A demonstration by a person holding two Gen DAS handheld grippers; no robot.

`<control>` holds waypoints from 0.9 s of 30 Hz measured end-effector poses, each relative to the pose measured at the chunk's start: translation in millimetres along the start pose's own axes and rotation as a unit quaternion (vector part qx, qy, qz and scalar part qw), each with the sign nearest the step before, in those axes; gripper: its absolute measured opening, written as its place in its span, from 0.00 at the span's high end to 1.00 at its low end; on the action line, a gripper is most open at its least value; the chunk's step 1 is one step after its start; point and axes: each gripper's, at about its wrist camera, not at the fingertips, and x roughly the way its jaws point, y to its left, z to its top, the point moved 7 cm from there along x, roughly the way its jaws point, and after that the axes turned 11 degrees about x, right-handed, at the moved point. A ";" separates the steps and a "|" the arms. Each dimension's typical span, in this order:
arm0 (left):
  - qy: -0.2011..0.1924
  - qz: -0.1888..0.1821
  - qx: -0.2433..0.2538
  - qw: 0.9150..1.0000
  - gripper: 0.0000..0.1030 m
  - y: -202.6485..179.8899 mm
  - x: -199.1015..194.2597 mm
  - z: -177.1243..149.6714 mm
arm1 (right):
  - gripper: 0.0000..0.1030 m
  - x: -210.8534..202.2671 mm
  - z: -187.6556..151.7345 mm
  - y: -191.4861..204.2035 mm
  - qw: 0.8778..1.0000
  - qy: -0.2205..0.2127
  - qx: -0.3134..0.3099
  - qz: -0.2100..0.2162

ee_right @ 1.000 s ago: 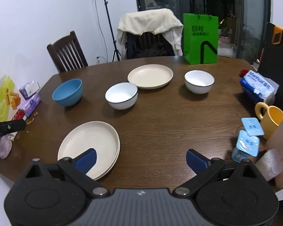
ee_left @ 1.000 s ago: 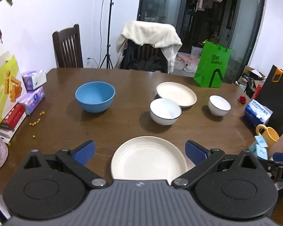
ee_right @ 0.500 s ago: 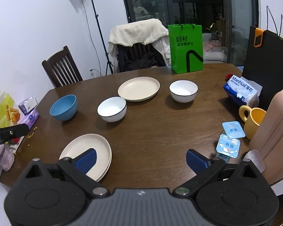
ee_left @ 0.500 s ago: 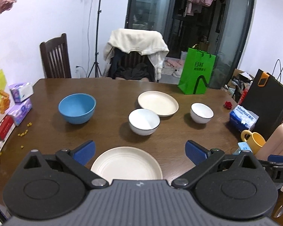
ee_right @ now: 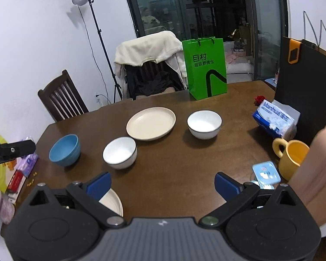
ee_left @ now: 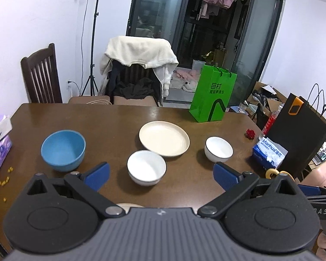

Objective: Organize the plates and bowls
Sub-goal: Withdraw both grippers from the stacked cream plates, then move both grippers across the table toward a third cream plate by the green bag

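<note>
Nearest in the left wrist view, the left tool hangs above the brown worktop with its blue-tipped fingers spread wide and nothing between them; the right tool is likewise wide open and empty. Just under the right tool's left finger, at about 7 o'clock in the right wrist view, lies the edge of a cream plate stack, mostly hidden by the tool body. Beyond the fingers, a white bowl with a dark rim sits near the worktop's middle, just short of a single cream plate at its 1 o'clock; whether the two touch cannot be told. A blue bowl stands well apart at the white bowl's 9 o'clock, and a second white bowl sits at its 3 o'clock, beside the plate. At the right edge are a yellow mug and a blue tissue pack. Farthest, at 12 o'clock, a green paper bag stands upright on the worktop's far edge, with a chair draped in a cream garment behind it.
</note>
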 end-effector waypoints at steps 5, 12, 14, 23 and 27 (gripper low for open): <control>0.002 -0.004 0.008 1.000 0.00 7.4 27.9 28.8 | 0.01 27.8 27.3 15.2 1.000 0.006 -0.014 -0.002; 0.014 -0.008 0.010 1.000 0.00 16.9 70.8 60.9 | 0.01 65.1 63.0 31.2 0.999 0.005 -0.035 -0.014; 0.017 -0.007 0.011 1.000 0.00 19.6 82.5 68.8 | 0.01 76.7 74.1 33.1 0.999 0.006 -0.035 -0.017; 0.035 -0.003 0.010 0.999 0.00 30.9 136.7 99.4 | 0.01 125.9 109.5 35.5 0.999 0.016 -0.036 -0.025; 0.040 -0.002 0.010 0.999 0.00 35.3 161.2 111.8 | 0.01 150.7 123.4 32.5 0.999 0.023 -0.034 -0.034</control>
